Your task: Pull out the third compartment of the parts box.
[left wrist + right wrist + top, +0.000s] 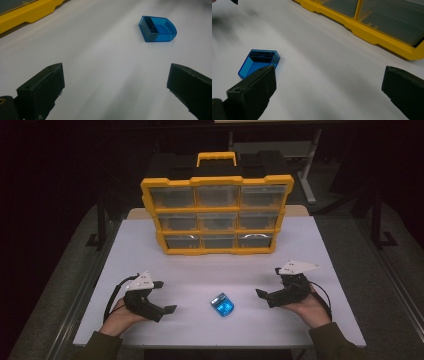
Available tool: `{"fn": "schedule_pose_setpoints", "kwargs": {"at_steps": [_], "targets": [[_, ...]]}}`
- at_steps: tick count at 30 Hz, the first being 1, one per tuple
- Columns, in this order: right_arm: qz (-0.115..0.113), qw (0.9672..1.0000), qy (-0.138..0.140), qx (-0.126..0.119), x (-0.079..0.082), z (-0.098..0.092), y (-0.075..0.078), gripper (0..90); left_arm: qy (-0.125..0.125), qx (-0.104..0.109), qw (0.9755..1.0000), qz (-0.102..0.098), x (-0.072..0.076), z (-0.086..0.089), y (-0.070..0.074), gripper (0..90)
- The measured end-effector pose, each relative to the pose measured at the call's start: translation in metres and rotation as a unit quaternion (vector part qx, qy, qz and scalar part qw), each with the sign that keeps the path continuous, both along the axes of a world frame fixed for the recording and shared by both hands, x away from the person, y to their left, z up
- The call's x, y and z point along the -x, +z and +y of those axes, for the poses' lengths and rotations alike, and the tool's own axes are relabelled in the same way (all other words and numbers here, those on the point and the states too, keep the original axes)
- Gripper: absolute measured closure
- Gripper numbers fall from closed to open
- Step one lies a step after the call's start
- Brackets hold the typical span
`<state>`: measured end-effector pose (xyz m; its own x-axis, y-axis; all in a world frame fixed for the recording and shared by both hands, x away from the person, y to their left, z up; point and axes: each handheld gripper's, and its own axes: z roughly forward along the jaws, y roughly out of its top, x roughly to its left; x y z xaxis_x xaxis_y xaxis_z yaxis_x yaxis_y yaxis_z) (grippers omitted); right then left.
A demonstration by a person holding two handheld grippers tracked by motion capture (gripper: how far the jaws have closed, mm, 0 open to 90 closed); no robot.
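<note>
Left gripper (159, 296) rested on the table (310, 245) at the near left, jaws spread wide with nothing between them. The blue plastic bin (222, 305) lay loose on the bare surface between the two grippers, near the front edge and apart from both; in the left gripper view it sat ahead and to the right of the jaws (157, 29). Right gripper (268, 286) rested at the near right, jaws likewise spread and empty, the bin just past its left jaw in the right gripper view (258, 63). Risks, as judged: the bin looked light and smooth-walled, so a one-sided touch would likely skate it across the table rather than seat it between the jaws; a push toward the person could send it over the near edge; a pinch on the thin rim could tip or flick it. Room: open table on both sides of the bin and ahead of it up to the yellow organizer (217, 215) standing upright at the far middle; the near edge was the tight side.
</note>
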<state>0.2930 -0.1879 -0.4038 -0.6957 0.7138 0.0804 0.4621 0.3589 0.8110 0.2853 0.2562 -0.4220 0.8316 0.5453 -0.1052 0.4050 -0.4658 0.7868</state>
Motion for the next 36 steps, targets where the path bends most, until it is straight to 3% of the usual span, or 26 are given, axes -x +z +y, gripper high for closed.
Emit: {"fn": "schedule_pose_setpoints", "kwargs": {"at_steps": [36], "targets": [[-0.003,1.0000,0.000,-0.009,-0.020,0.005,0.005,0.0,0.005,0.011,0.9999,-0.002,-0.001,0.000,0.001,1.2]]}}
